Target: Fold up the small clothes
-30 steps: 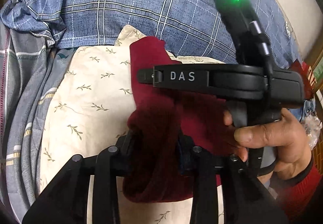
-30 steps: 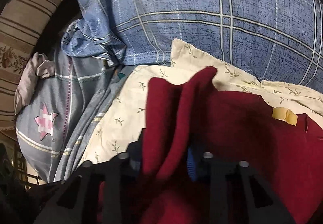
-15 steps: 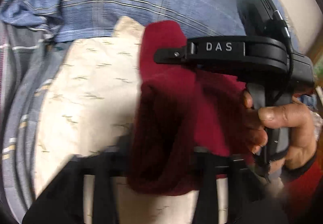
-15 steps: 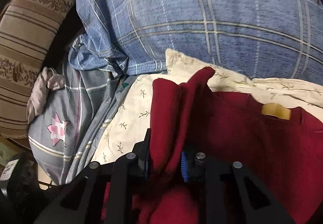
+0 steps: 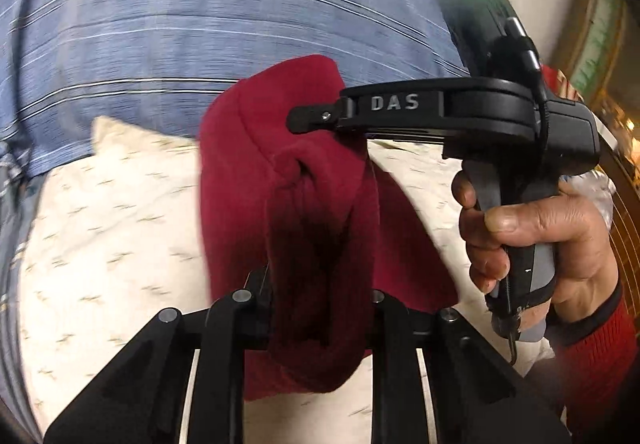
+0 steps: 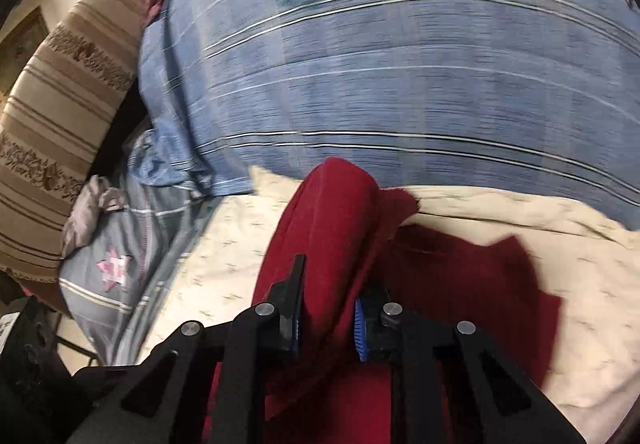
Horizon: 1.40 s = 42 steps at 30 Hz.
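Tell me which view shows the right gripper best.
The left wrist view: the whole right gripper shows side-on, with its handle in the right hand, its jaws closing on the red garment. The right wrist view shows only its own jaws from behind, red cloth between them.

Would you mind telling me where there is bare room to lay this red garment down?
Bare cream sheet lies left of the red garment, bordered by the blue plaid bedding. A patch at the right. The grey bedding edge is crowded.

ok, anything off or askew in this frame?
Nothing damaged or spilled. The red garment hangs bunched rather than flat, pinched by the left gripper and the right gripper over the cream floral sheet. Both views are motion-blurred.
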Available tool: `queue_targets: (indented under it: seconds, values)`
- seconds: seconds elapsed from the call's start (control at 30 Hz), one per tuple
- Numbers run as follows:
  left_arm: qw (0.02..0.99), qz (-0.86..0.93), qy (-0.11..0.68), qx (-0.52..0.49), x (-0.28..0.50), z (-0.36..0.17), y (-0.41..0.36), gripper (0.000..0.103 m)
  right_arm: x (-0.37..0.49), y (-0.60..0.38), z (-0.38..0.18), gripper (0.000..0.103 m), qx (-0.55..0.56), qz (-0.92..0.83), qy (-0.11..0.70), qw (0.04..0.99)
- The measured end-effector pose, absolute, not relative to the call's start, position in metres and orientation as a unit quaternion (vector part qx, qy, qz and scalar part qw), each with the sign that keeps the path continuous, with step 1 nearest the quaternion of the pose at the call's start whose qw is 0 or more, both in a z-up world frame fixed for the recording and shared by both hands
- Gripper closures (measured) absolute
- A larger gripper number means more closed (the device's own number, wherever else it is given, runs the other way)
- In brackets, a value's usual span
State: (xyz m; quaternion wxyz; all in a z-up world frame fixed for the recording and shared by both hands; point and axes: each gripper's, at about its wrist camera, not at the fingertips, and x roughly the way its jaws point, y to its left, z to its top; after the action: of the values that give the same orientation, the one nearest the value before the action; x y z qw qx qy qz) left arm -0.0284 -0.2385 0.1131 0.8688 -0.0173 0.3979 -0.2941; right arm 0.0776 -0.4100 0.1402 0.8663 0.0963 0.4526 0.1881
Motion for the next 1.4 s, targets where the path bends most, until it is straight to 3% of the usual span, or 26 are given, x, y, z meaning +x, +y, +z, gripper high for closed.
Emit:
queue_targets:
  seconds: [0.37,0.4,0.47,0.53,0.7,0.9,1.07,1.2,1.4]
  values:
    - [0.836,-0.324,0.442,0.018,-0.024,0.073,-0.328,0.082,0.073,-0.501,0.088,0.085,0.116,0.09,0.496,0.856]
    - [0.833,-0.328,0.446,0.017,-0.024,0.069,-0.33,0.078,0.075,-0.504,0.079,0.08,0.124,0.078,0.504,0.851]
    - [0.824,-0.35,0.445,0.015,-0.029,0.069,-0.332,0.047,0.073,-0.511,0.071,0.07,0.136,0.06,0.507,0.849]
    - [0.807,-0.39,0.444,0.019,-0.041,0.078,-0.329,0.029,0.067,-0.515,0.077,0.068,0.148,0.058,0.498,0.852]
    - [0.818,-0.392,0.419,0.047,-0.064,0.102,-0.28,0.028,0.034,-0.512,0.121,0.052,0.136,0.073,0.459,0.875]
    - [0.848,-0.311,0.429,0.029,-0.053,0.089,-0.241,0.028,0.015,-0.468,0.141,0.052,0.104,0.152,0.443,0.877]
    - [0.851,-0.279,0.445,0.026,-0.047,0.064,-0.237,0.028,-0.011,-0.456,0.094,0.059,0.019,0.096,0.494,0.864]
    - [0.85,-0.283,0.443,0.026,-0.039,0.061,-0.246,0.028,-0.038,-0.475,0.078,0.061,0.063,0.101,0.49,0.863]
    - [0.861,-0.276,0.428,0.015,-0.033,0.067,-0.242,0.028,-0.053,-0.489,0.106,0.05,0.107,0.083,0.453,0.881]
